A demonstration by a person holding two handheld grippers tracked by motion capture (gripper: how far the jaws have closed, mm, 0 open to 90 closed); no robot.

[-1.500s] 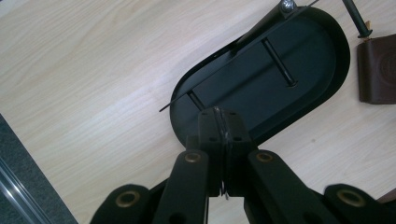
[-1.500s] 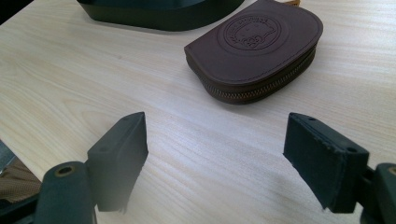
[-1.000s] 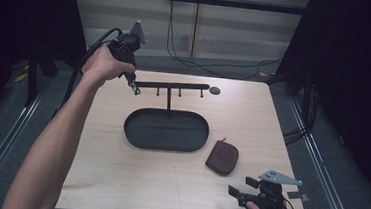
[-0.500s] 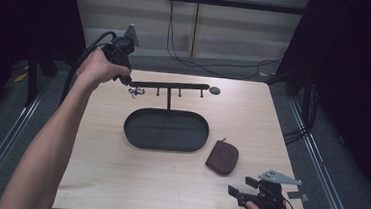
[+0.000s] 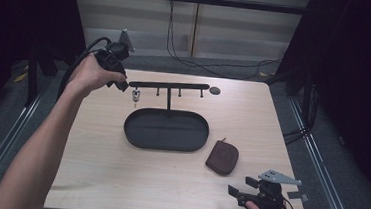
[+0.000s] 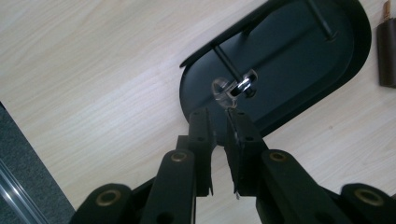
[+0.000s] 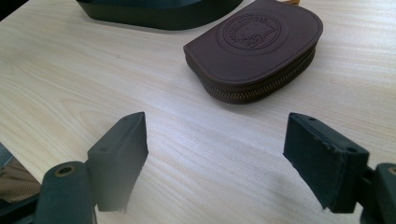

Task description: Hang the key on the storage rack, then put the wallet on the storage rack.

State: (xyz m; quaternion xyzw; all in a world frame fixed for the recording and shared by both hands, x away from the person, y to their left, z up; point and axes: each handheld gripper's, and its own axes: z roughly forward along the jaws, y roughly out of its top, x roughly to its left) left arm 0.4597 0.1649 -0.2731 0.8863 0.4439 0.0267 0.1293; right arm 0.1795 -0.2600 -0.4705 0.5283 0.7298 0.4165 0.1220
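Observation:
A black stand has an oval tray base (image 5: 136, 130) and a T-bar of hooks (image 5: 170, 85). From its leftmost hook hangs a small silver and clear charm (image 5: 135, 96). My left gripper (image 5: 125, 85) hovers just left of that bar end, held in a hand. In the left gripper view the charm (image 6: 231, 88) dangles just beyond the left gripper (image 6: 218, 116), whose jaws stand a narrow gap apart with nothing between them. My right gripper (image 5: 237, 191) rests wide open at the table's front right edge. In the right gripper view the right gripper (image 7: 224, 140) points at a brown zip pouch (image 7: 254, 44).
The brown pouch (image 5: 222, 157) lies right of the tray, between it and my right gripper. A small dark disc (image 5: 215, 90) sits by the bar's right end. The wooden table (image 5: 93, 167) has bare room at front left. Dark floor and rails surround it.
My left gripper has drawn back left from the leftmost hook, leaving the charm hanging there. The right gripper has stayed still.

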